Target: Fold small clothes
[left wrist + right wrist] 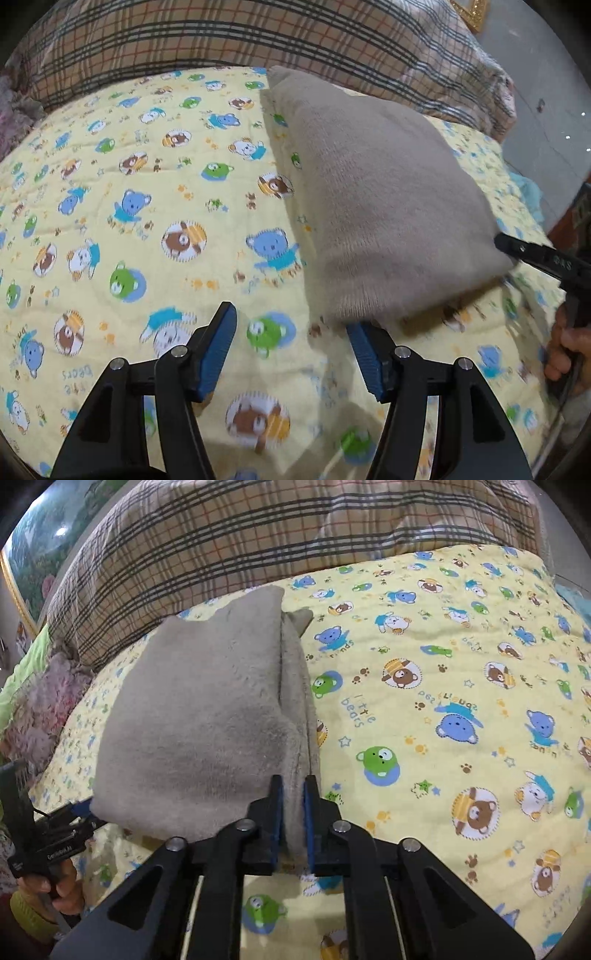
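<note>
A folded grey-beige fleece garment (376,192) lies on a yellow bear-print quilt (147,206). My left gripper (291,332) is open and empty, its right fingertip close to the garment's near corner. My right gripper (293,794) is shut on the garment's (192,716) near right edge, where several layers are pinched between the blue pads (307,812). In the left wrist view the right gripper (506,245) shows at the garment's right corner. In the right wrist view the left gripper (74,812) shows at the far left, by the garment's left corner.
A plaid blanket (229,37) is piled along the back of the bed; it also shows in the right wrist view (258,531). A pink fluffy cloth (48,701) lies at the left. The bed's right edge and the floor (550,122) are behind the garment.
</note>
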`<state>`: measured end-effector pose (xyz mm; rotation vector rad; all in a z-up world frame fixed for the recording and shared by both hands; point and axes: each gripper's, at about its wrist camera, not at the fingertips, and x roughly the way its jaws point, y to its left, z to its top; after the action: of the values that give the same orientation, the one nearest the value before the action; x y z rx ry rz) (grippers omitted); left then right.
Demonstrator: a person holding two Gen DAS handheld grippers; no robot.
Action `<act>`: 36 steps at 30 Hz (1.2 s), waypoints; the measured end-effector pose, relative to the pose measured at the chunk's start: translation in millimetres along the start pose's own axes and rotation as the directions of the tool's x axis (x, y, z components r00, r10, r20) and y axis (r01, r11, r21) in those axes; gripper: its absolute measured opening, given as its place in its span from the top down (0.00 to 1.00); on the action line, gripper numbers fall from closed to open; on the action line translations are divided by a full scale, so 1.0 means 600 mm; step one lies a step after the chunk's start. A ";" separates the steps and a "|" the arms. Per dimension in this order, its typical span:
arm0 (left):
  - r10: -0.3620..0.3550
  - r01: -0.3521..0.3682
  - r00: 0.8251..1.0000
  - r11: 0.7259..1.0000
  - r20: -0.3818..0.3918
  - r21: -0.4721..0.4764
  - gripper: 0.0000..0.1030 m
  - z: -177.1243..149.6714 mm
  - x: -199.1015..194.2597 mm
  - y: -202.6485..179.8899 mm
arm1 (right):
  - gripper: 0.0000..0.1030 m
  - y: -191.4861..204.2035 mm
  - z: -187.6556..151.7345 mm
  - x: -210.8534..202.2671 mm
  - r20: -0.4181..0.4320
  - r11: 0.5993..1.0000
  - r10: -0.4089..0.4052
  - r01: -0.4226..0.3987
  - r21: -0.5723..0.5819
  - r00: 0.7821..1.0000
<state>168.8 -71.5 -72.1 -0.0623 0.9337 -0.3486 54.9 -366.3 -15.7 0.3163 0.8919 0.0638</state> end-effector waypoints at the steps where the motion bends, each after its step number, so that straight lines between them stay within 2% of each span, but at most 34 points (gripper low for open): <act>1: -0.029 0.029 1.000 1.000 -0.008 -0.004 0.39 -0.002 -0.007 0.006 | 0.85 -0.006 0.001 -0.010 0.006 1.000 0.014 -0.014 0.022 1.000; 5: -0.167 0.167 0.986 0.986 -0.026 -0.010 0.37 -0.003 -0.038 0.022 | 0.84 -0.013 0.009 -0.036 0.045 0.996 0.060 -0.063 0.070 0.997; 8: -0.174 0.174 0.985 0.985 0.000 -0.018 0.28 0.016 -0.055 0.025 | 0.83 -0.009 0.026 -0.039 0.050 0.995 0.068 -0.072 0.072 0.996; 10: -0.189 0.189 0.982 0.981 0.022 -0.030 0.26 0.034 -0.059 0.025 | 0.69 -0.005 0.040 -0.037 0.056 0.992 0.087 -0.091 0.083 0.995; 11: -0.192 0.193 0.981 0.980 0.026 -0.039 0.23 0.046 -0.056 0.024 | 0.49 -0.002 0.049 -0.036 0.065 0.992 0.090 -0.096 0.086 0.994; 12: -0.194 0.195 0.981 0.980 0.027 -0.046 0.22 0.055 -0.052 0.023 | 0.36 0.001 0.057 -0.036 0.078 0.991 0.100 -0.107 0.083 0.992; 13: -0.199 0.200 0.980 0.978 0.027 -0.051 0.22 0.068 -0.046 0.022 | 0.35 0.005 0.065 -0.036 0.091 0.990 0.110 -0.118 0.079 0.990; 17: -0.238 0.239 0.971 0.966 0.019 -0.094 0.21 0.121 -0.011 0.025 | 0.35 0.011 0.112 -0.009 0.078 0.986 0.149 -0.154 0.065 0.986; 20: -0.311 0.306 0.950 0.939 -0.009 -0.156 0.21 0.154 0.028 0.032 | 0.35 0.010 0.145 0.029 0.032 0.978 0.194 -0.196 0.070 0.980; 23: -0.338 0.321 0.940 0.925 -0.054 -0.202 0.21 0.177 0.073 0.035 | 0.34 0.007 0.166 0.072 -0.025 0.973 0.221 -0.218 0.078 0.975; 24: -0.328 0.309 0.942 0.927 -0.063 -0.210 0.20 0.183 0.085 0.036 | 0.34 0.005 0.170 0.086 -0.047 0.973 0.222 -0.219 0.076 0.974; 27: -0.346 0.320 0.935 0.918 -0.080 -0.232 0.09 0.193 0.117 0.037 | 0.34 -0.005 0.169 0.132 -0.120 0.964 0.257 -0.246 0.100 0.959; 28: -0.349 0.320 0.933 0.917 -0.089 -0.238 0.08 0.193 0.126 0.037 | 0.34 -0.009 0.166 0.146 -0.143 0.963 0.260 -0.246 0.107 0.955; 30: -0.383 0.349 0.919 0.902 -0.097 -0.256 0.07 0.194 0.148 0.039 | 0.34 -0.016 0.152 0.176 -0.192 0.953 0.295 -0.273 0.131 0.936; 31: -0.399 0.364 0.913 0.893 -0.092 -0.264 0.08 0.194 0.157 0.038 | 0.35 -0.021 0.148 0.182 -0.187 0.943 0.323 -0.298 0.147 0.928; 32: -0.408 0.375 0.909 0.889 -0.084 -0.262 0.12 0.193 0.160 0.036 | 0.35 -0.026 0.145 0.184 -0.168 0.928 0.360 -0.334 0.165 0.918; 33: -0.417 0.388 0.906 0.886 -0.072 -0.252 0.30 0.194 0.162 0.033 | 0.47 -0.027 0.142 0.185 -0.162 0.917 0.385 -0.357 0.177 0.909; 34: -0.440 0.413 0.895 0.878 -0.069 -0.242 0.38 0.195 0.167 0.026 | 0.60 -0.027 0.139 0.186 -0.162 0.905 0.411 -0.380 0.191 0.897; 35: -0.432 0.408 0.900 0.883 -0.064 -0.231 0.41 0.195 0.165 0.020 | 0.65 -0.028 0.133 0.189 -0.161 0.889 0.440 -0.404 0.215 0.883; 36: -0.426 0.406 0.903 0.889 -0.055 -0.213 0.47 0.196 0.161 0.015 | 0.68 -0.024 0.130 0.185 -0.153 0.894 0.431 -0.398 0.207 0.889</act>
<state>317.3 -105.3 -78.9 -0.4372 1.0519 -0.6623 183.9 -378.7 -58.2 0.6694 1.0138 0.4257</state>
